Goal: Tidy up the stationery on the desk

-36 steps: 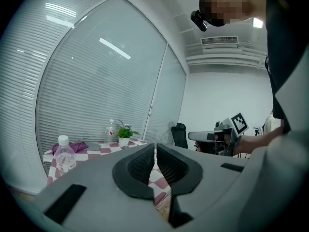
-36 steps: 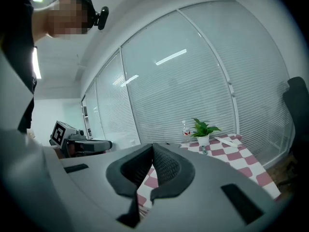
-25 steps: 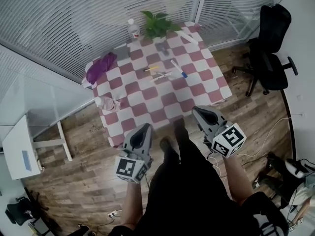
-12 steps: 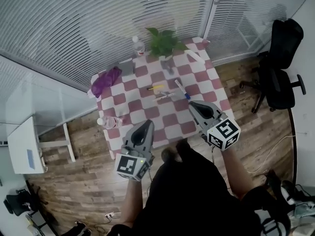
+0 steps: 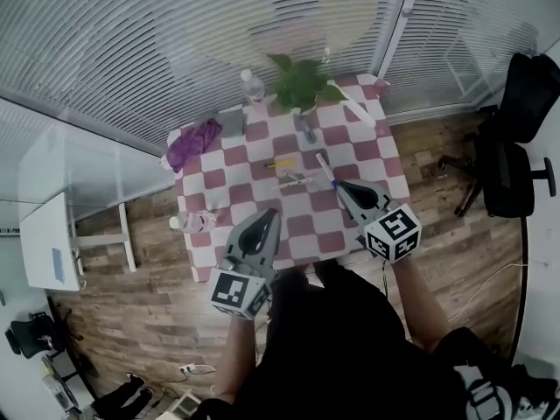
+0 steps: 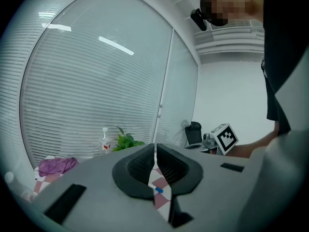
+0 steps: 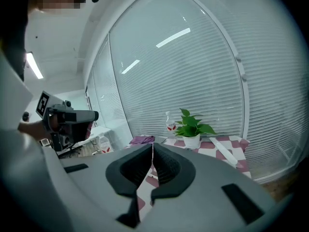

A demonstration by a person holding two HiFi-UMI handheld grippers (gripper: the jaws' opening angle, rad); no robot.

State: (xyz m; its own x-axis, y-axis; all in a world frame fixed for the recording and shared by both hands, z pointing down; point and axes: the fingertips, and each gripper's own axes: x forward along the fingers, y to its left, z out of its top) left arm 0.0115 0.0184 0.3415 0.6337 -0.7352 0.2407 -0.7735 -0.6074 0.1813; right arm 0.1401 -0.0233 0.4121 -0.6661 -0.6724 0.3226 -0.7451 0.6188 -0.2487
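Observation:
On the red-and-white checked table (image 5: 346,147) lie a yellow pen (image 5: 280,163), a white marker with a blue cap (image 5: 325,166) and a thin pen (image 5: 293,179), all near the middle. My left gripper (image 5: 273,213) hovers over the table's near edge, jaws shut with nothing in them. My right gripper (image 5: 340,185) is shut and empty too, its tip close to the marker's blue end. In the left gripper view the shut jaws (image 6: 154,148) leave only a sliver of checked cloth visible. The right gripper view looks past its shut jaws (image 7: 152,150) along the table.
At the table's far edge stand a potted plant (image 5: 302,81) and a water bottle (image 5: 252,87). A purple cloth (image 5: 195,141) lies at the left, a long white object (image 5: 355,111) at the right, and a second bottle (image 5: 197,221) lies near the left front. A black office chair (image 5: 516,147) stands to the right.
The person has stepped up to the table. Both grippers moved forward from above the floor to over the table's near side, still shut; the right one now reaches the marker's end.

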